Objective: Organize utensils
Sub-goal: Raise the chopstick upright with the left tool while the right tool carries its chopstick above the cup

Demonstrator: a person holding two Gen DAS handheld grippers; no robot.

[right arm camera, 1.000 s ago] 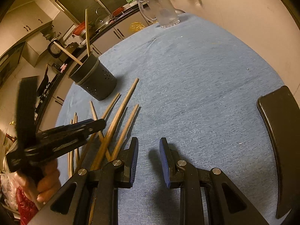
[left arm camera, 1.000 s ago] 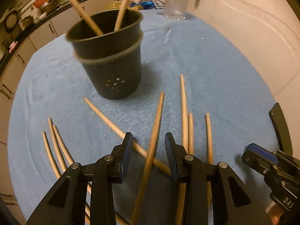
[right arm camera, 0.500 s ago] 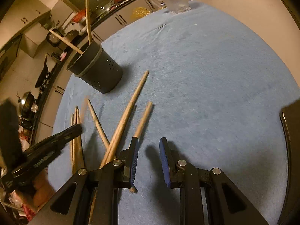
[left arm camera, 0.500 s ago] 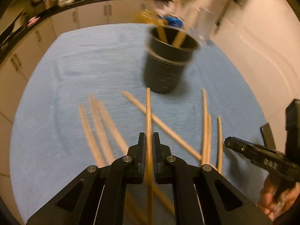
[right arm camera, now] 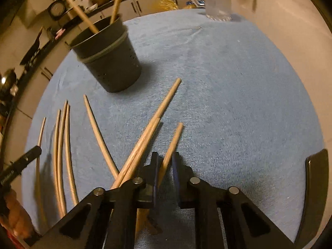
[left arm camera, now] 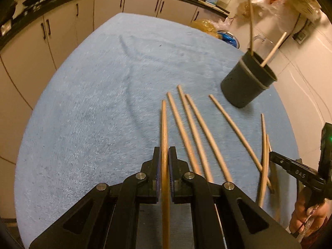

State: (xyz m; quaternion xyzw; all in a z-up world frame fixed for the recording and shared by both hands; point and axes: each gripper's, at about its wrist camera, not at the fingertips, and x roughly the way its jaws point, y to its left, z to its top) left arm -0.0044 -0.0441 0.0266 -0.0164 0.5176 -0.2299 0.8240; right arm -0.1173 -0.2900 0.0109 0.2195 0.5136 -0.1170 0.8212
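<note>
Now we have a chopstick in each gripper, which we did not have a second ago. Back then both pairs of jaws stood apart over the loose sticks; the left gripper (left arm camera: 164,159) has since closed on one dark chopstick (left arm camera: 164,128), clamped along its length with the tip pointing out ahead. Our right gripper (right arm camera: 165,166) has only just been closing, and a shorter-looking chopstick (right arm camera: 173,143) now sits between its jaws, slanting up and to the right; the gap there reads very narrow, so we judge it gripped, though blur keeps us from seeing both pads pressing.

The landmark is the dark cup (right arm camera: 110,62), standing upright on the blue cloth (left arm camera: 103,83) with two chopsticks already leaning in it. Measured from the cup, the left-hand view has swung: the cup was dead ahead and close, and now it lies far off to the upper right. From the right-hand side the cup has drawn nearer, up and to the left.

Several more chopsticks lie flat on the cloth in front of the cup, a crossed pair (right arm camera: 143,137) among them and a fan of thinner ones (right arm camera: 62,145) further left.

For the task, we judge both picks made; carrying each stick over the cup's mouth comes next.
</note>
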